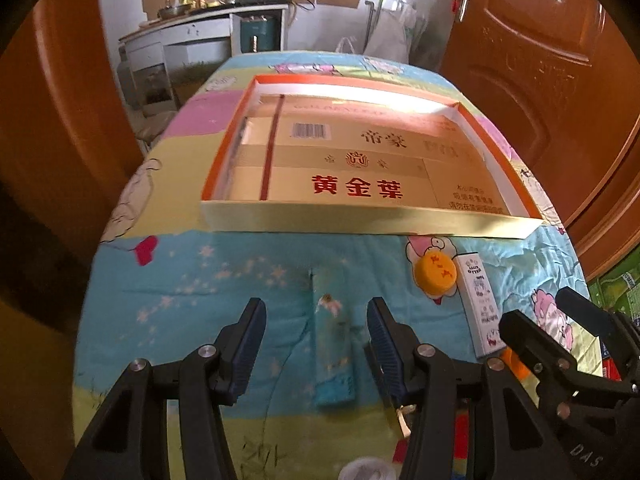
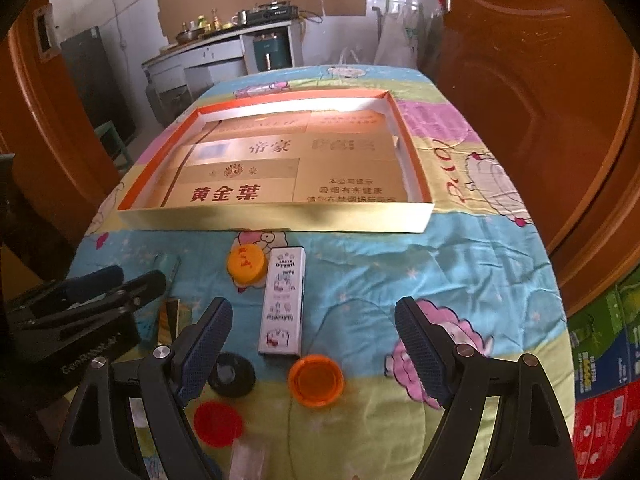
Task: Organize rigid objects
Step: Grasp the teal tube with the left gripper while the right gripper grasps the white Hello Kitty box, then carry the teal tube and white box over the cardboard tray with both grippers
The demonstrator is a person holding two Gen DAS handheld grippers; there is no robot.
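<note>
Broadly, a table draped in a bright cartoon-print cloth [image 2: 460, 264] fills both views, with brown wooden doors at either side and a kitchen counter [image 2: 224, 46] far behind. On the far half of the cloth sits a wide, shallow cardboard tray [image 2: 276, 218] with an orange outer rim and white inner walls, its floor lined with gold printed card bearing red characters; nothing else lies in it. The left gripper [image 1: 316, 344] hovers low over the near part of the table with its jaws spread apart, and a flat light-blue box [image 1: 334, 356] lies lengthwise on the cloth between them, untouched as far as can be seen. The right gripper [image 2: 314, 344] is also spread wide and grips nothing; in the left wrist view its black frame shows at the lower right edge. Between its fingers lie a tall white carton [image 2: 282, 304] with small cartoon prints, flat on the cloth and pointing toward the tray, and just nearer, an orange translucent cap [image 2: 316, 380], open side up. A yellow-orange lid [image 2: 247, 266] with red marks rests just left of the carton's far end, near the tray's front wall. Close to the left finger sit a black ring-shaped lid [image 2: 232, 374] and a red disc [image 2: 218, 424], apart from each other.
</note>
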